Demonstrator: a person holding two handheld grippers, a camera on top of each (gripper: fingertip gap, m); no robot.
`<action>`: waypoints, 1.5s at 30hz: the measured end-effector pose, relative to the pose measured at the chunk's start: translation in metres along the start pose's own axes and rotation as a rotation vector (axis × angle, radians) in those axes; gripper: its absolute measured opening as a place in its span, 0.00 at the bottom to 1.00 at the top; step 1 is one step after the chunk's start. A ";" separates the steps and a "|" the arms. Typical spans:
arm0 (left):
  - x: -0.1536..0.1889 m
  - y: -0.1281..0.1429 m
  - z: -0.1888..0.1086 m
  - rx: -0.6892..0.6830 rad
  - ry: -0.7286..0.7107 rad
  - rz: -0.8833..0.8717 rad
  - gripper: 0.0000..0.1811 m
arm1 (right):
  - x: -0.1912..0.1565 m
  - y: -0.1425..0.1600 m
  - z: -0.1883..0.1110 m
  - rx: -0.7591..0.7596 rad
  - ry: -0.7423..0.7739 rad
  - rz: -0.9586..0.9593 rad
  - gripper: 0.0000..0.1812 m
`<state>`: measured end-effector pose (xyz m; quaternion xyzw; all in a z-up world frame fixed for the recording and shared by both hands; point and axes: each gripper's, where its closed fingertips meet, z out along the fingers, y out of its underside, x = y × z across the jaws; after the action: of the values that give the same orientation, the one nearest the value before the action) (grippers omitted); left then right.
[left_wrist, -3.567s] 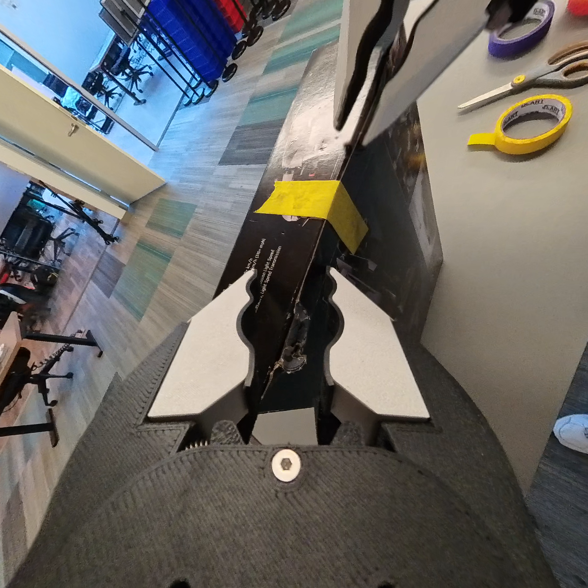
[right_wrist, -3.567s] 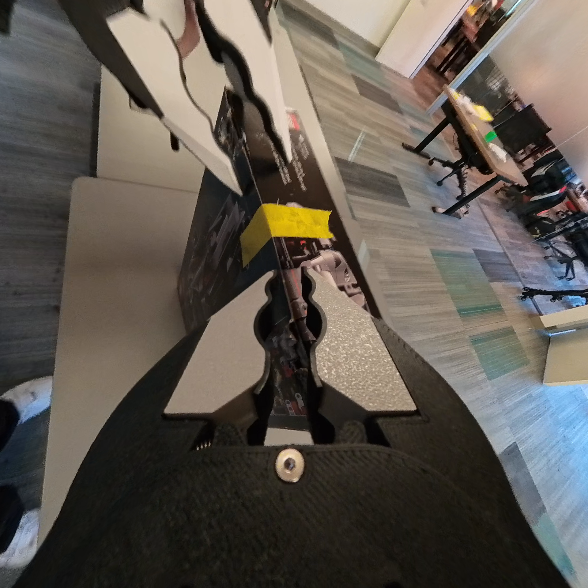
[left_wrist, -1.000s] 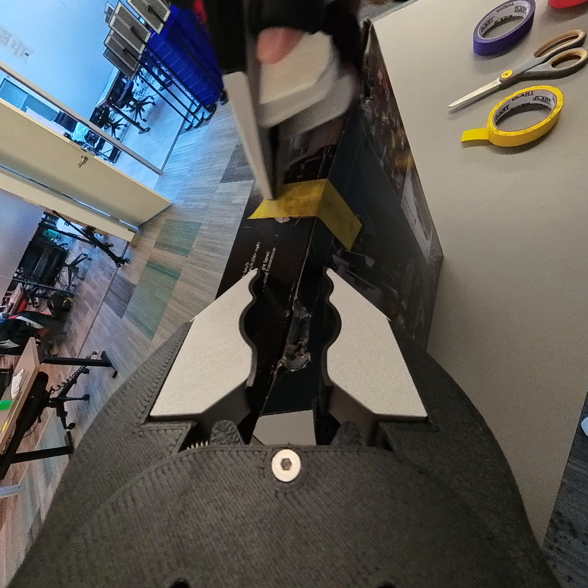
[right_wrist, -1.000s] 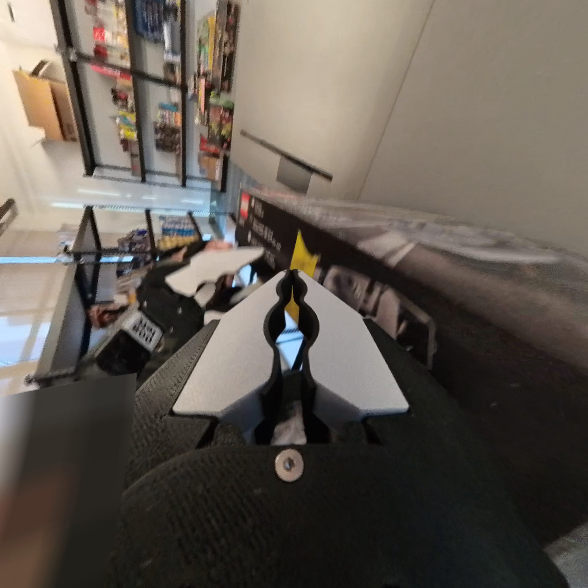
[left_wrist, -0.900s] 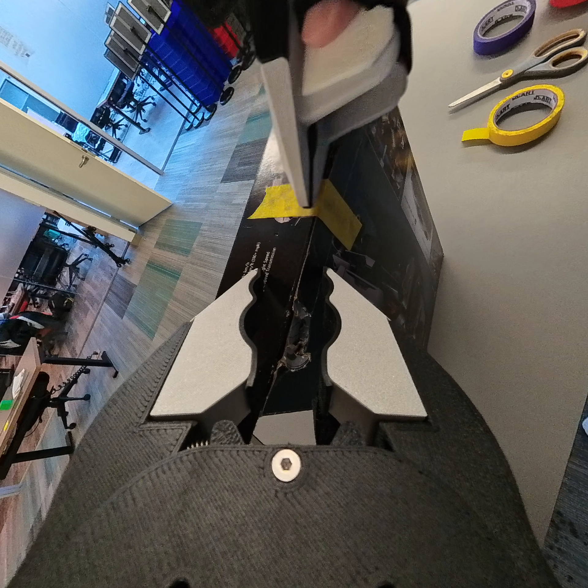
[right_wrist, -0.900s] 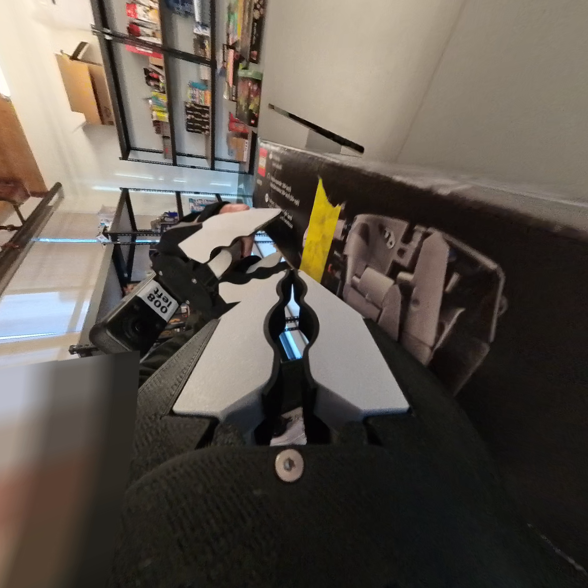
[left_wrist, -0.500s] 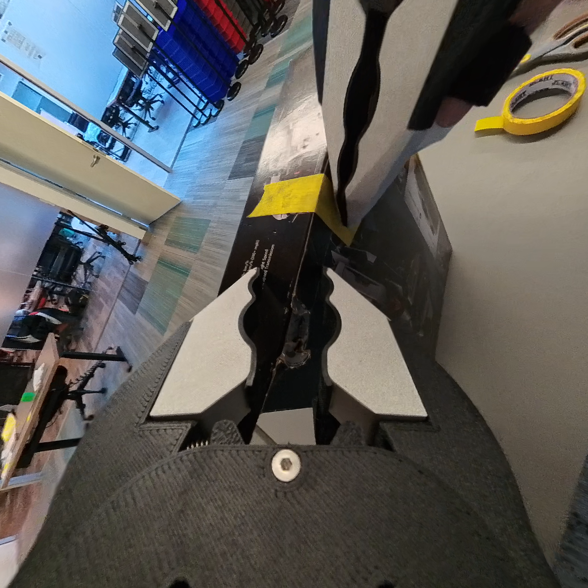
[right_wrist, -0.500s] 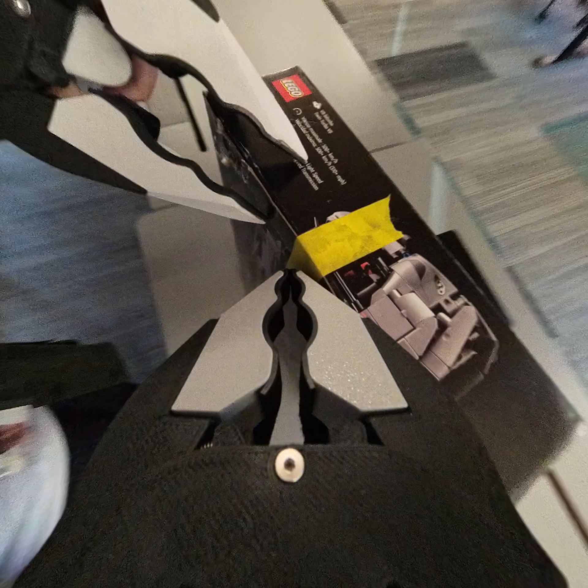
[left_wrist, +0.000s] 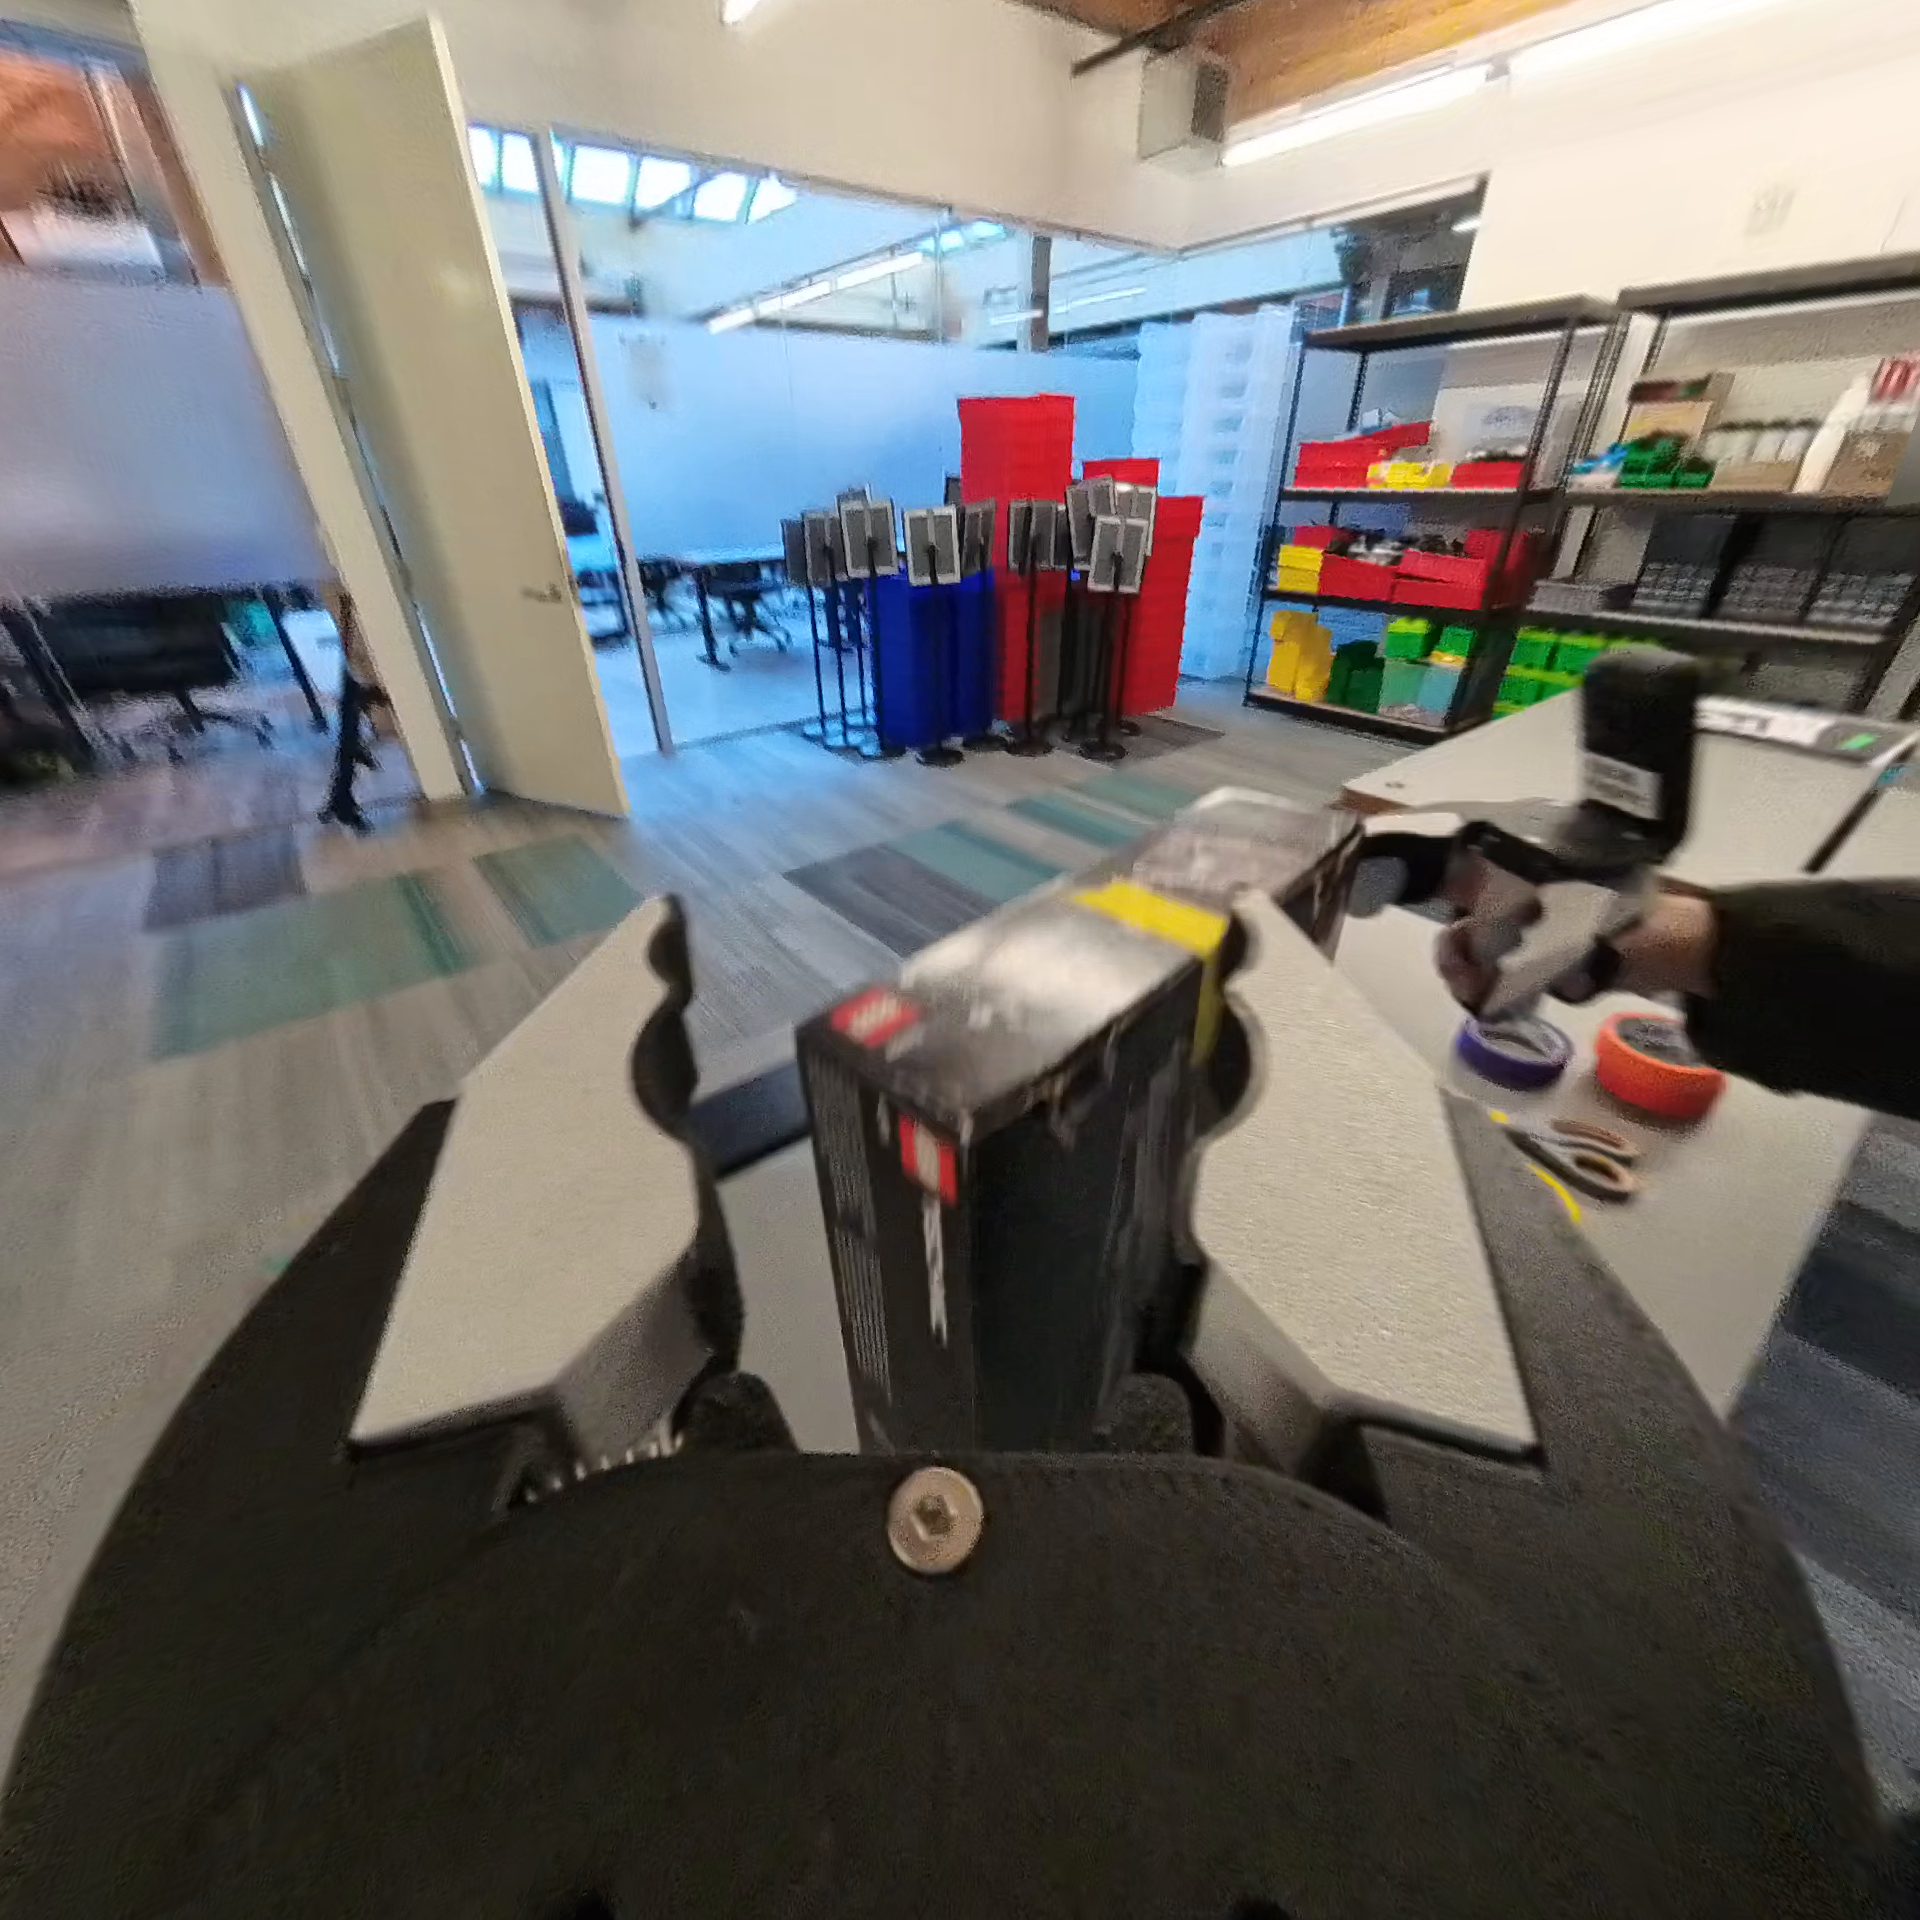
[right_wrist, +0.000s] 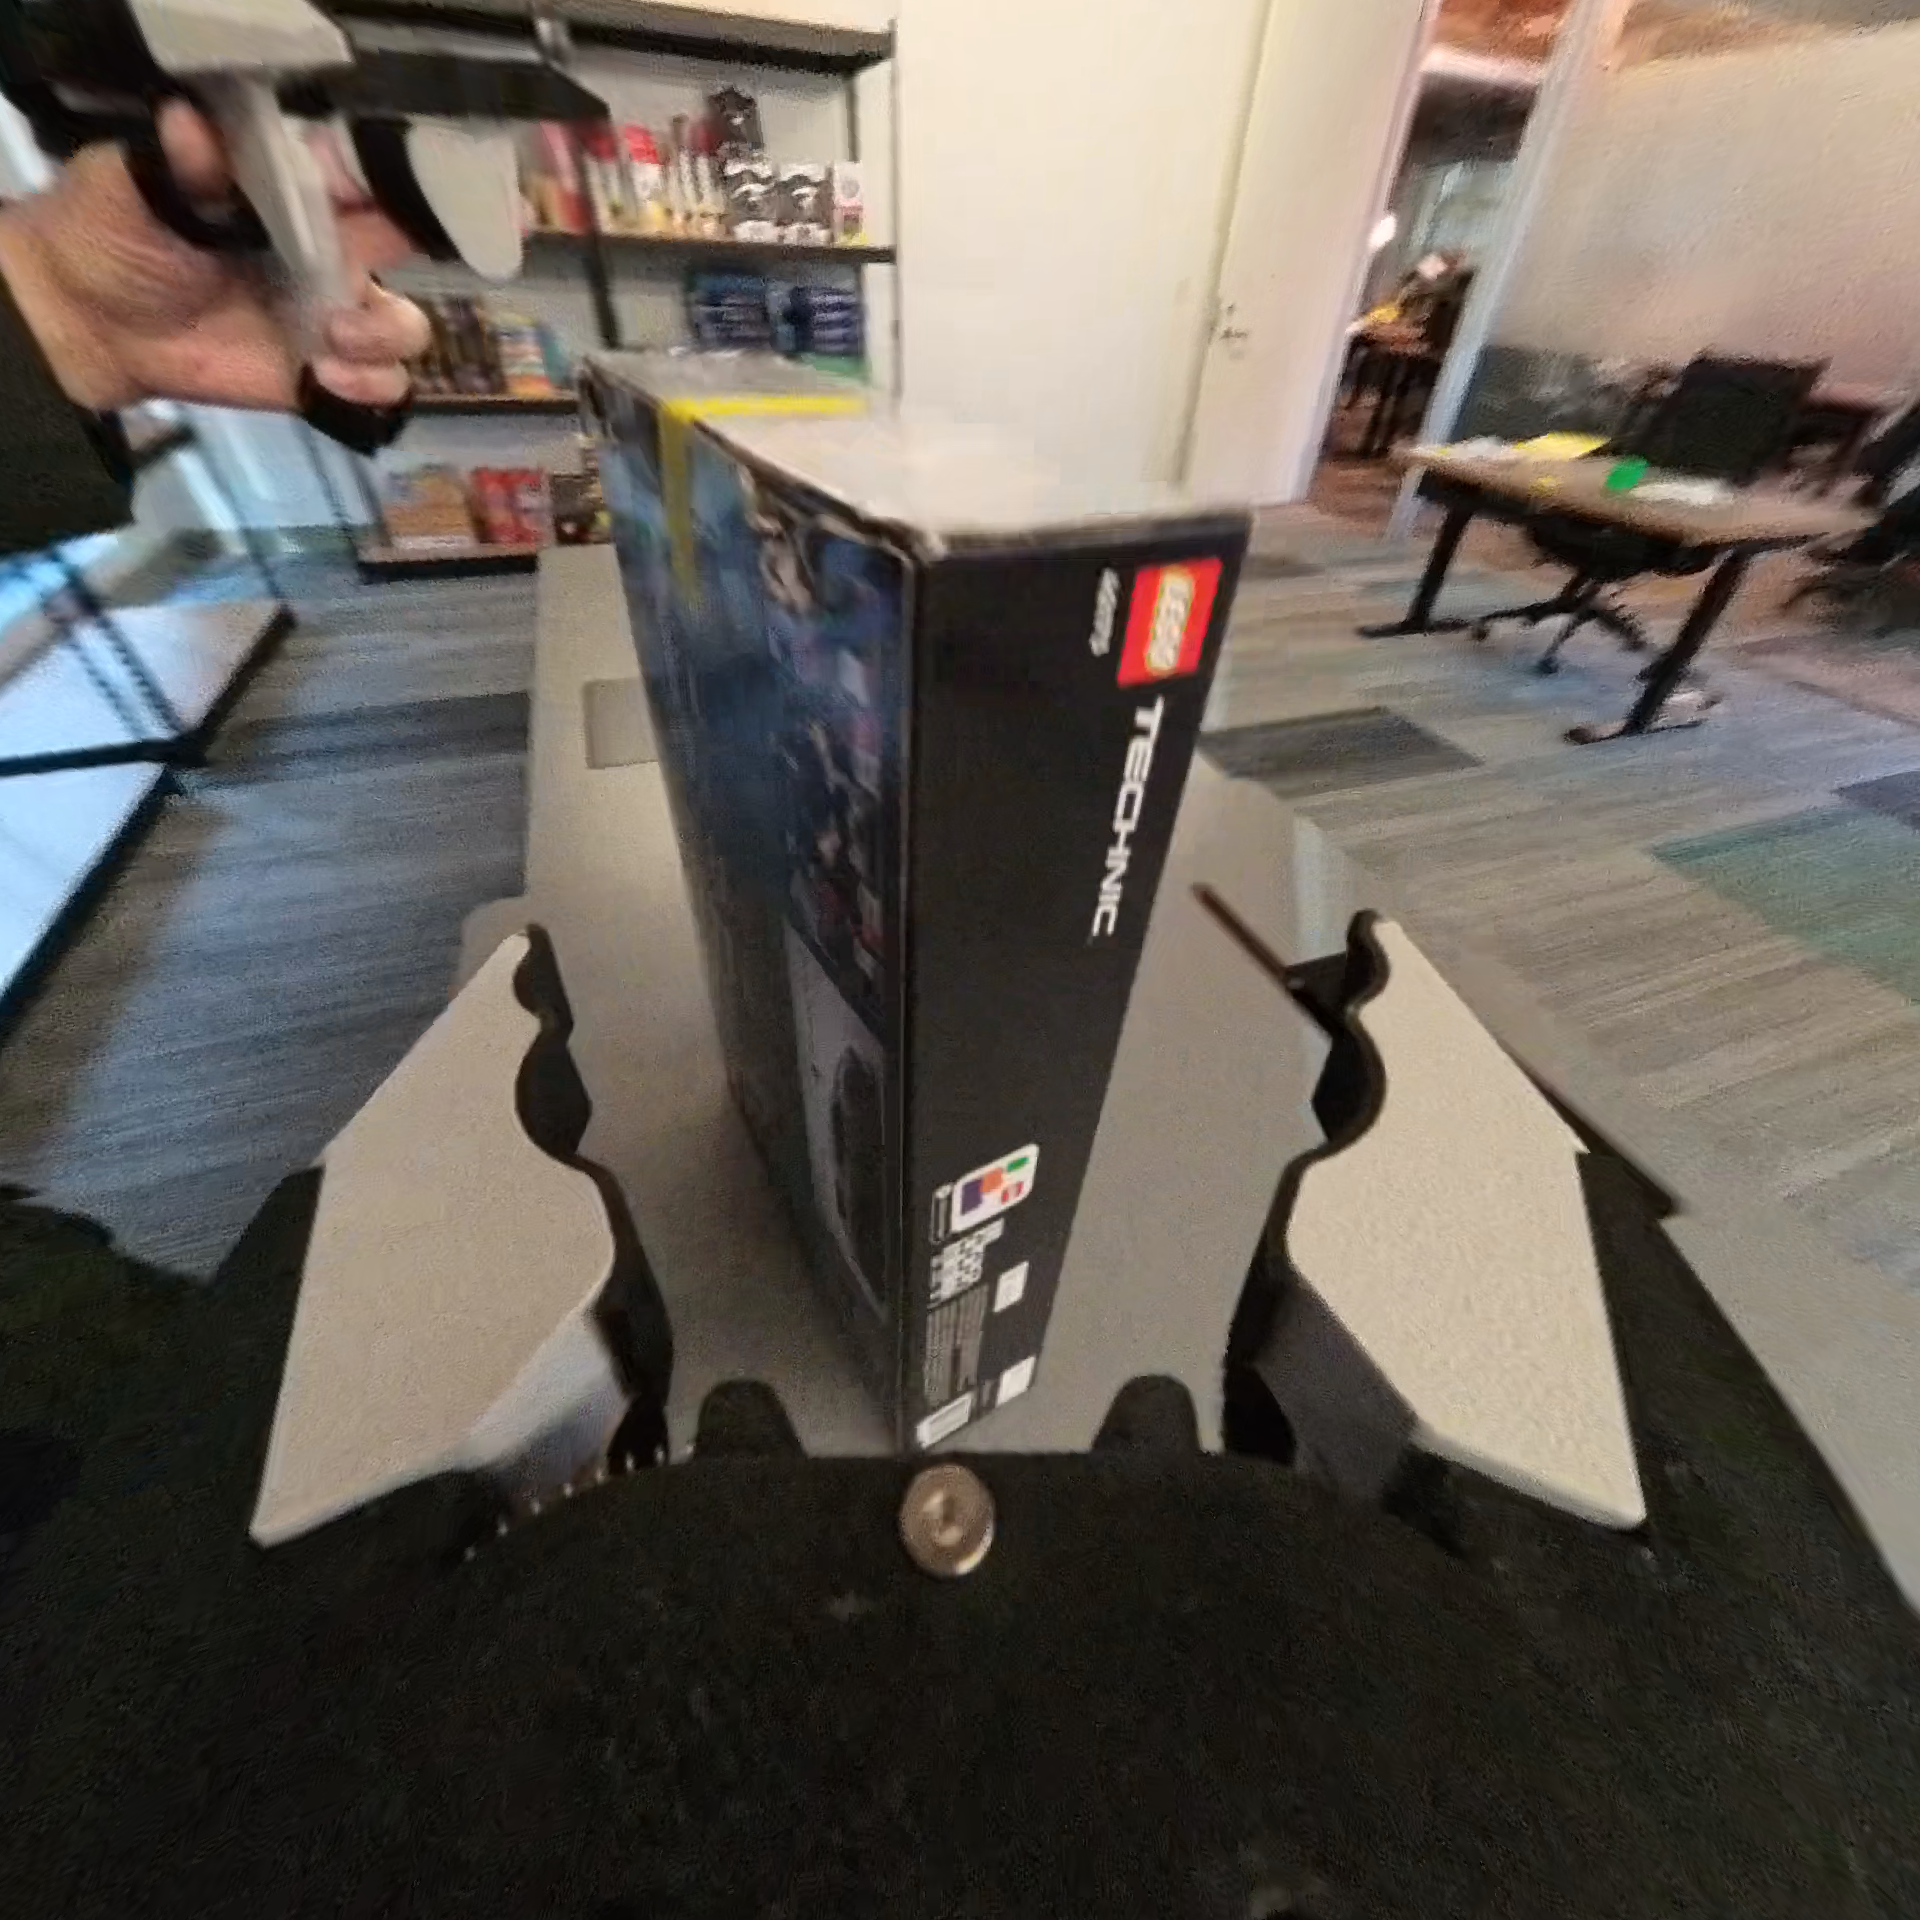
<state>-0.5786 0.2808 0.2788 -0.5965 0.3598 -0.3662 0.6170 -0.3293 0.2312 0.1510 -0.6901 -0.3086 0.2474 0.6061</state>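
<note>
A long black cardboard box (left_wrist: 997, 1195) with a strip of yellow tape (left_wrist: 1148, 914) over its top edge stands on its long side on a grey table (left_wrist: 1714, 1247). My left gripper (left_wrist: 951, 914) is open at one end of the box. The box end sits between its fingers, close to the right one, and is not clamped. My right gripper (right_wrist: 948, 935) is open wide at the other end of the box (right_wrist: 997, 935), with a gap on both sides. Each view shows the other gripper beyond the far end, held by a hand (left_wrist: 1507, 935) (right_wrist: 312, 156).
A purple tape roll (left_wrist: 1512, 1049), an orange tape roll (left_wrist: 1657, 1070) and scissors (left_wrist: 1579, 1148) lie on the table to the right of the box. Shelves with coloured bins (left_wrist: 1403, 582) and an open door (left_wrist: 468, 468) stand behind. A desk (right_wrist: 1610, 499) stands off to the right.
My left gripper was shut on the box's top edge and has let go. The right was shut at the tape. Both are now open and level at opposite ends of the box.
</note>
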 end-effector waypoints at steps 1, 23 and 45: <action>-0.005 0.024 -0.004 -0.039 0.020 -0.030 0.61 | 0.003 0.011 0.009 -0.018 -0.057 0.058 0.78; 0.060 0.209 0.078 -0.310 0.730 -0.124 0.60 | -0.047 0.054 0.019 0.076 0.051 0.307 0.60; 0.584 0.058 -0.311 -0.039 2.552 0.240 0.60 | -0.738 -0.048 -0.244 -0.066 1.856 0.300 0.59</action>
<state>-0.5749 -0.3791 0.2079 0.2027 0.7502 -0.6129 -0.1431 -0.6674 -0.4678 0.2090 -0.6608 0.3831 -0.3348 0.5519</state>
